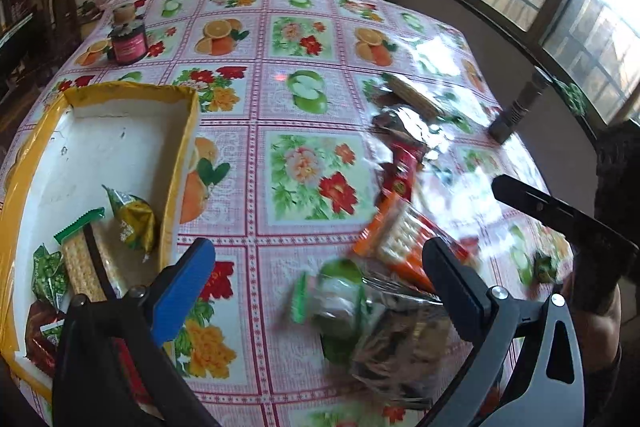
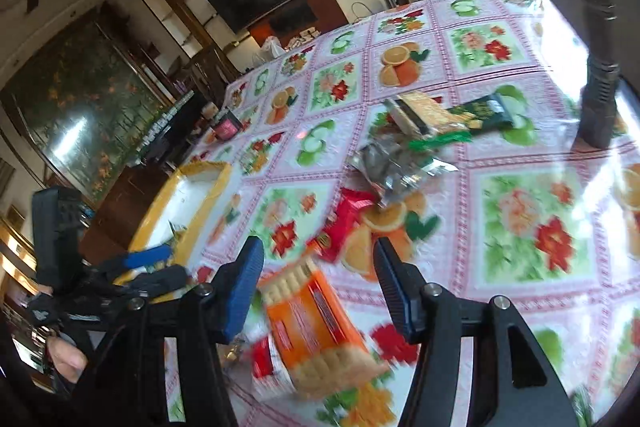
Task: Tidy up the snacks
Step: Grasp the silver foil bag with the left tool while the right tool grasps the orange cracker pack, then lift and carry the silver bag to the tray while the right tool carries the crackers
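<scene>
A yellow-rimmed white box [image 1: 182,147] stands at the table's left and holds several snack packs, among them a green-ended cracker pack [image 1: 82,259]. It also shows in the right wrist view [image 2: 218,179]. Loose snacks lie in a row on the right: an orange cracker pack [image 1: 396,239] [image 2: 316,323], a red pack [image 1: 404,167] [image 2: 344,223], a silver pack [image 2: 392,167], a green-white pack [image 1: 340,303]. My left gripper [image 1: 316,259] is open just above the green-white pack. My right gripper [image 2: 320,267] is open above the orange cracker pack.
A flowered tablecloth [image 1: 304,183] covers the table. A dark jar with a pink label [image 1: 128,39] stands at the far left. A black post [image 1: 520,103] [image 2: 600,75] stands near the right edge. More cracker packs [image 2: 432,115] lie further back.
</scene>
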`<state>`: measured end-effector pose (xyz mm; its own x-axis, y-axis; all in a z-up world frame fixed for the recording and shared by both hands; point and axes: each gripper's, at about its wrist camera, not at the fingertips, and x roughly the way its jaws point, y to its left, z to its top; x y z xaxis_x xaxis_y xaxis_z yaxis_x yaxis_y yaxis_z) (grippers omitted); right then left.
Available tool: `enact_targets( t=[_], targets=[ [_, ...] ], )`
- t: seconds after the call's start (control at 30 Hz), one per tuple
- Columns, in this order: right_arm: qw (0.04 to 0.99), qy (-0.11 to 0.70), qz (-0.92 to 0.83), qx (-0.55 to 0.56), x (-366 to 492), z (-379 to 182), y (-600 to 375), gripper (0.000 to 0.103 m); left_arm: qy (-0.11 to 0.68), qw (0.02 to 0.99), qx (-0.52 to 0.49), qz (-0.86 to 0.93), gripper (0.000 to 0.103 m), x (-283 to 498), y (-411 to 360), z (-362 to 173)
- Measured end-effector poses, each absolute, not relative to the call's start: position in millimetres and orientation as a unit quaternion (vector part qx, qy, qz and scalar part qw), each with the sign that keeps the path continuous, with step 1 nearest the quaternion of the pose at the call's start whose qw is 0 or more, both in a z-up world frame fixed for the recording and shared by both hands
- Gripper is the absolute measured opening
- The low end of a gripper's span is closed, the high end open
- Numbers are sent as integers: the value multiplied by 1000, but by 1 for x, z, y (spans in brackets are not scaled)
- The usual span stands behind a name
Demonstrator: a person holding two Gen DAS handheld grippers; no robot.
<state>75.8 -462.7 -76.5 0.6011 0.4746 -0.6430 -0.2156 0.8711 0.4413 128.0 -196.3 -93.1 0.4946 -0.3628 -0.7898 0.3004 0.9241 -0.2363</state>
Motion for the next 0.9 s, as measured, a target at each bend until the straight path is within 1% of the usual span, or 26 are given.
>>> enact_targets(
  t=[0.1, 0.3, 0.6, 0.63, 0.67, 0.73, 0.77, 0.83, 0.9],
  targets=[
    [879, 402, 196, 166, 60, -77, -467, 59, 471, 851, -11, -230, 103, 108, -207, -95],
    [876, 403, 212, 161, 51, -79, -458, 60, 461, 848, 100, -240, 103, 63, -232, -106],
    [872, 440, 212, 26, 67, -103, -406, 60, 494, 827, 130, -236, 102, 64, -238, -140],
    [872, 443, 208, 13, 70, -106, -402, 60, 498, 825, 135, -229, 100, 65, -238, -143],
    [869, 450, 207, 4, 76, -110, -399, 60, 502, 824, 137, -226, 93, 65, -237, -147],
    [862, 463, 208, -9, 83, -117, -395, 60, 509, 821, 125, -228, 86, 66, -232, -152],
    [858, 470, 207, -19, 87, -120, -393, 60, 502, 826, 126, -224, 78, 65, -230, -152],
    [851, 480, 211, -36, 91, -126, -387, 61, 498, 829, 124, -223, 71, 67, -228, -150],
    [853, 477, 203, -63, 90, -130, -380, 62, 498, 830, 118, -224, 69, 70, -228, -150]
  ],
)
